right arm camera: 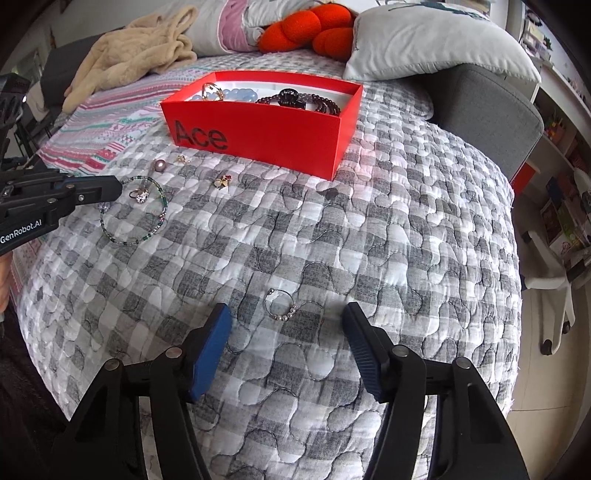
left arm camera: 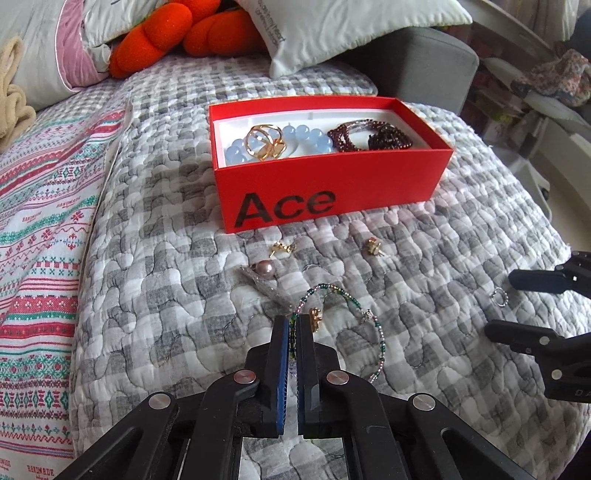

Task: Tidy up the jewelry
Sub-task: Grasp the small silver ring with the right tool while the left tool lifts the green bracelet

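Note:
A red "Ace" box (left arm camera: 332,181) (right arm camera: 280,136) on the quilt holds a blue bead bracelet (left arm camera: 295,138), a gold ring (left arm camera: 264,142) and dark red bead strands (left arm camera: 373,134). My left gripper (left arm camera: 294,323) is shut on a green and pink beaded bracelet (left arm camera: 369,317) (right arm camera: 133,221) lying on the quilt. A gold ring (left arm camera: 317,318) lies inside the loop. My right gripper (right arm camera: 286,317) is open, its fingers either side of a small silver beaded ring (right arm camera: 280,304) (left arm camera: 498,297). A pearl pendant (left arm camera: 263,266) and two gold earrings (left arm camera: 282,248) (left arm camera: 373,246) lie before the box.
Pillows (left arm camera: 332,29), an orange plush (left arm camera: 166,37) and a beige garment (right arm camera: 136,51) lie behind the box. A striped blanket (left arm camera: 40,229) covers the left side. The bed edge drops off at right, by a grey headboard (right arm camera: 491,110).

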